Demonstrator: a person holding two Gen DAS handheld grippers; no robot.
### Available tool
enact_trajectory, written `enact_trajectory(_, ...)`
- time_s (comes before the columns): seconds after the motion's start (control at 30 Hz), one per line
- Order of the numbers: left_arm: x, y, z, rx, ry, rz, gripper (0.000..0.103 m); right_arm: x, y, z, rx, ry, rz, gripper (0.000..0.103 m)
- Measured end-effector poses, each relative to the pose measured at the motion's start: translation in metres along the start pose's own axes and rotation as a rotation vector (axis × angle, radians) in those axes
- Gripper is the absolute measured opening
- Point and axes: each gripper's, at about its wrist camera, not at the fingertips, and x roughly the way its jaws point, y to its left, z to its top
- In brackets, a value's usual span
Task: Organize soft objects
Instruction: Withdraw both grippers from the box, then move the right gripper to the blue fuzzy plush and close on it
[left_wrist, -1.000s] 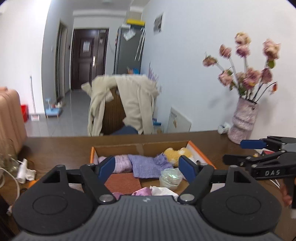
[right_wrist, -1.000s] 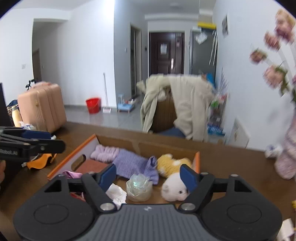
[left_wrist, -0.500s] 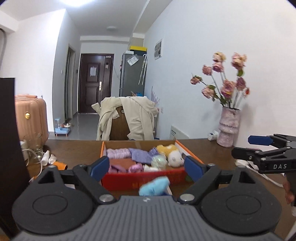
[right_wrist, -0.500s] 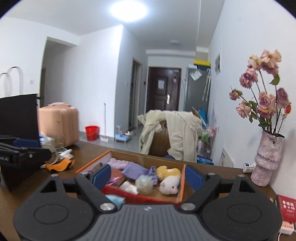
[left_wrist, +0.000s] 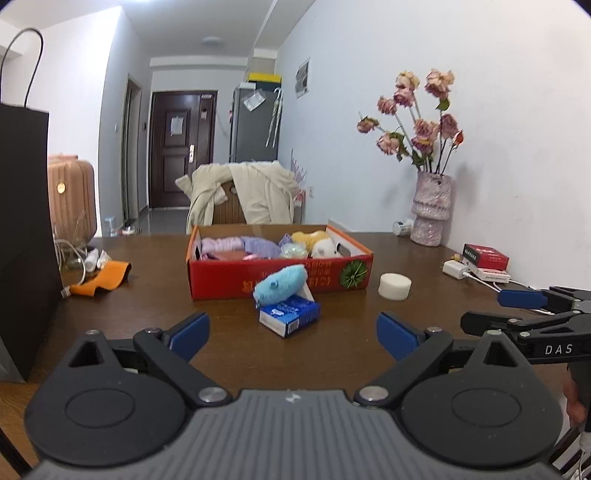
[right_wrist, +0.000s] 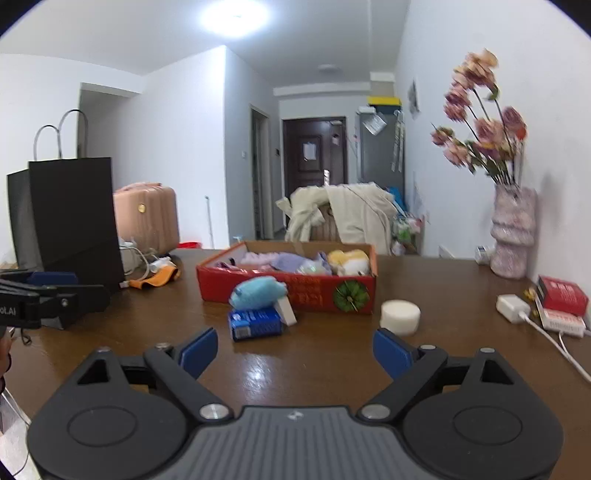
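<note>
A red cardboard box (left_wrist: 280, 278) (right_wrist: 295, 288) stands mid-table and holds purple cloths, a yellow plush and a white plush. In front of it a light blue plush (left_wrist: 282, 282) (right_wrist: 258, 288) rests on a blue carton (left_wrist: 290, 314) (right_wrist: 255, 323). A white round sponge (left_wrist: 394, 286) (right_wrist: 400, 314) lies to the right of the box. My left gripper (left_wrist: 293, 332) is open and empty, back from the carton. My right gripper (right_wrist: 295, 349) is open and empty, also back from it.
A black paper bag (left_wrist: 26, 236) (right_wrist: 70, 218) stands at the left. An orange cloth (left_wrist: 107, 277) and cables lie near it. A vase of flowers (left_wrist: 430, 210), a red box (left_wrist: 485, 256) and a white charger (right_wrist: 511, 304) sit at the right by the wall.
Both grippers have pulled back and down from above the box. The blue plush, carton and sponge in front of it have come into view. Both stay open.
</note>
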Motion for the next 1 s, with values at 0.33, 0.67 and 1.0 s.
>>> enact_trajectory(0.33,0.072,-0.009,0.008,-0.024,0.107,-0.061,0.098,0.040,-0.030,0.002,0.056,0.043,-0.058,0.090)
enact_trajectory(0.67,0.156,0.017,0.033,-0.173,0.109,-0.004,0.085,0.109,-0.055,0.026,0.094,0.104,-0.028,0.089)
enact_trajectory(1.0,0.228,0.089,0.038,-0.321,0.237,-0.010,0.084,0.226,-0.026,0.061,0.163,0.165,0.183,0.075)
